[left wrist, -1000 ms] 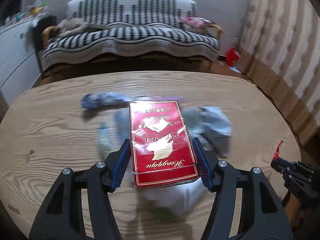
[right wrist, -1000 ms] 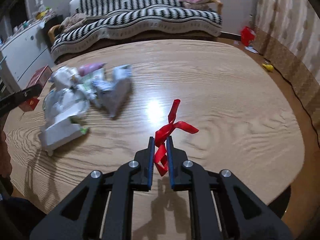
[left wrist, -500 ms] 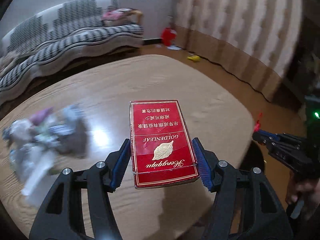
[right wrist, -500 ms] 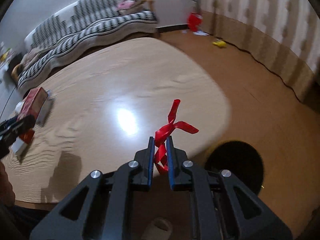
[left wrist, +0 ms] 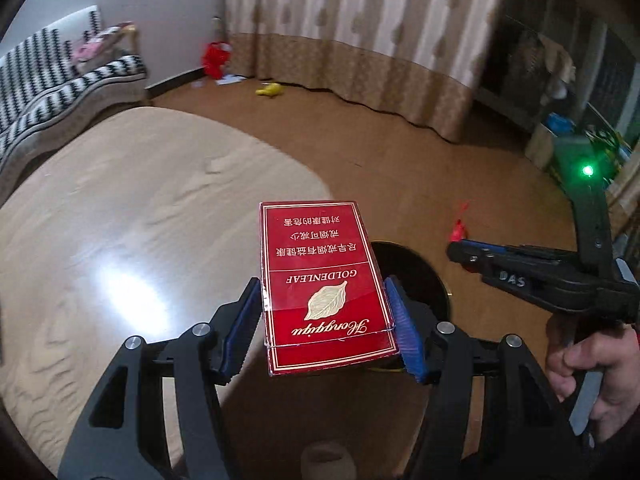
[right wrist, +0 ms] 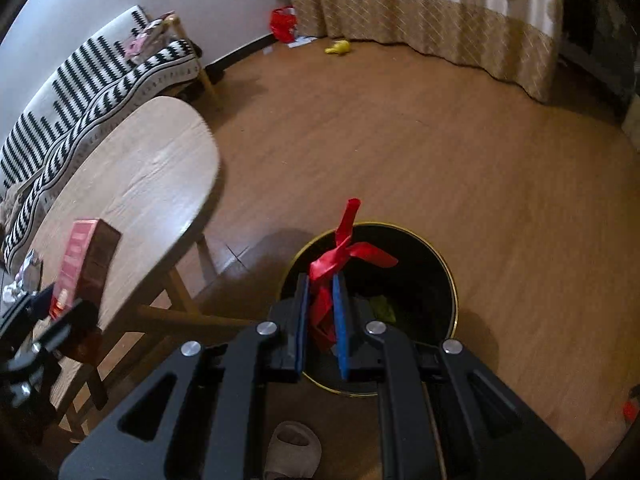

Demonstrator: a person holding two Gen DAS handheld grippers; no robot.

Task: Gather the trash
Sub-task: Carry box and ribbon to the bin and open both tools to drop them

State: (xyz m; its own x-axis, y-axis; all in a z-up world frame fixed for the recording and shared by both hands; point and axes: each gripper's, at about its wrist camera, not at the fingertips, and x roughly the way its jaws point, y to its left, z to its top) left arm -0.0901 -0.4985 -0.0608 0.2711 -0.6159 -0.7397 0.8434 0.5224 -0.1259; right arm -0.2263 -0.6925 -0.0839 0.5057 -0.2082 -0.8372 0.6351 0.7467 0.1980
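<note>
My left gripper [left wrist: 324, 312] is shut on a red cigarette box [left wrist: 324, 280] and holds it over the table's right edge, just left of a black round bin [left wrist: 416, 276] on the floor. My right gripper [right wrist: 320, 300] is shut on a red ribbon scrap [right wrist: 340, 256] and hangs above the bin [right wrist: 420, 280], which has some green trash inside. The right gripper also shows in the left wrist view [left wrist: 456, 250], and the box in the right wrist view [right wrist: 80, 264].
A wooden oval table [right wrist: 132, 184] stands left of the bin. A striped sofa [right wrist: 100, 76] is behind it. A slipper [right wrist: 292, 452] lies on the floor near me. A curtain [right wrist: 440, 20], a red bag [right wrist: 283, 24] and a yellow toy [right wrist: 338, 47] are at the far wall.
Both grippers have swung right, off the table toward the bin, still holding the box and ribbon. The trash pile has left the left view.
</note>
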